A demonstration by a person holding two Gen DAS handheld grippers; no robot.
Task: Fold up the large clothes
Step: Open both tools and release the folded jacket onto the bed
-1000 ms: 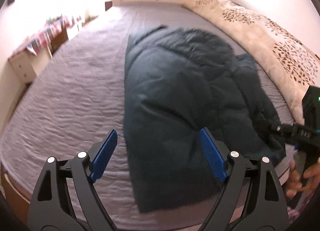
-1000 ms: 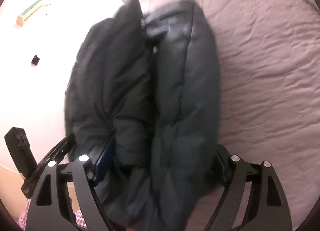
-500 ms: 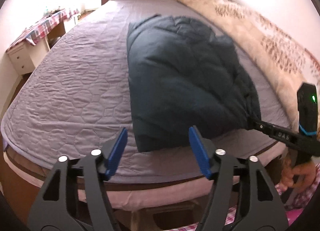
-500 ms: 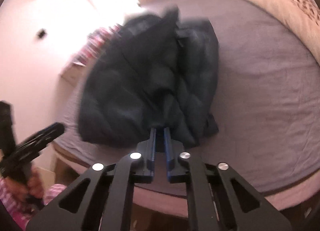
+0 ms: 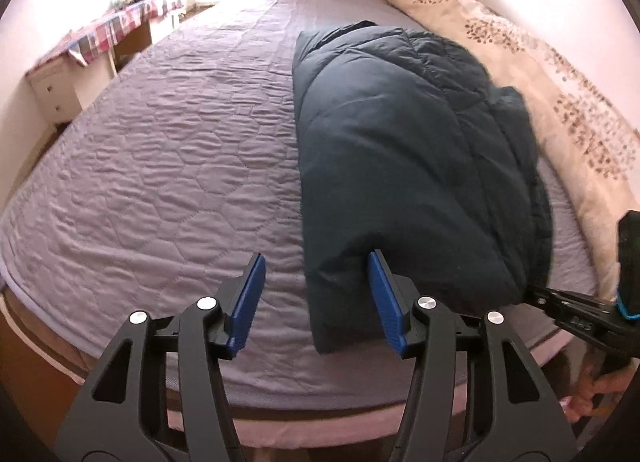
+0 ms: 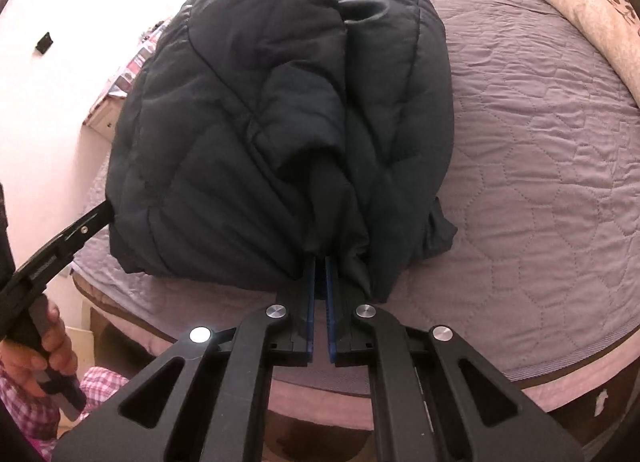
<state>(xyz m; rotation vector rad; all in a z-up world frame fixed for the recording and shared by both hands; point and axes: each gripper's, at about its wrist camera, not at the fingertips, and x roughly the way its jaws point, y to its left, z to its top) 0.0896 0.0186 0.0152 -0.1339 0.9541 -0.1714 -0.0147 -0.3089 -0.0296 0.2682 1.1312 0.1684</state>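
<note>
Left wrist view: one dark padded jacket lies folded lengthwise on the purple quilted bedspread, running from 6 o'clock up toward 12 and a little right of centre. The left gripper stands about half open; its jaws have just been closing, and the jacket's near corner sits between them, against the right pad, but the pads do not yet press it. At 4 o'clock the right gripper bites the jacket's other near corner. One patterned cream duvet lies along the 2 o'clock edge, and one side table with a checked cloth stands at 10 o'clock.

Right wrist view: the right gripper is nearly closed on a bunched fold of the jacket, which fills the frame from centre up to 12 o'clock. The left gripper reaches its hem from 9 o'clock.

Risks, as I judge them: the right gripper pinches a thin gather of slippery padded fabric, so a pull could slide it free. If the left gripper closes on only the corner's outer layer, the layers could separate and the fold sag open when lifted.

Count: one jacket, two grippers, one duvet.
</note>
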